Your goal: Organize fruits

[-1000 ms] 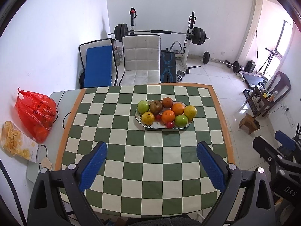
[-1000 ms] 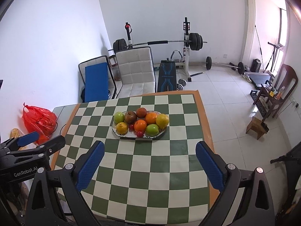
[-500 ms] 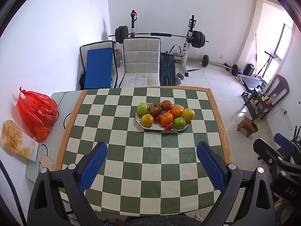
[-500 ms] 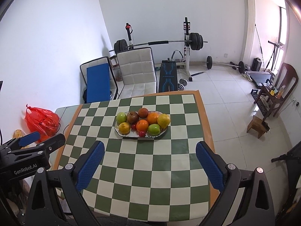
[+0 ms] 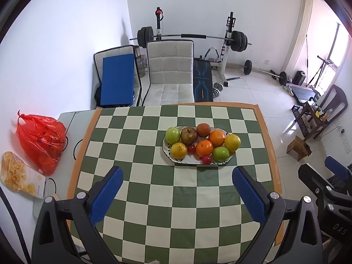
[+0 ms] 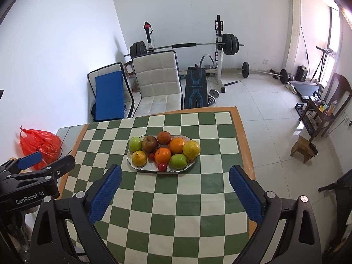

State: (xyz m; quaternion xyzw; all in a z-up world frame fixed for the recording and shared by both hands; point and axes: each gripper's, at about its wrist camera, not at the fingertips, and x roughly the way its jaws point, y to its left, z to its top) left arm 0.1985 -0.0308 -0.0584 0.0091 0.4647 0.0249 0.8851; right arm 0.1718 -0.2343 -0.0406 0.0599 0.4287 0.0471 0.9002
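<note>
An oval patterned plate sits on the green-and-cream checkered table. It carries two green apples, a brown pear, several oranges, a yellow citrus and small red fruits. My left gripper hovers open above the near half of the table, well short of the plate. My right gripper is open too, empty, just short of the plate.
A red plastic bag and a packet of snacks lie on a grey side surface left of the table. Behind the table stand a white chair, a blue-padded chair and a barbell rack. A wooden stool is on the floor, right.
Both grippers drew back and rose over the last second, then the view settled; the plate sits slightly farther away. Nothing was gripped or moved.
</note>
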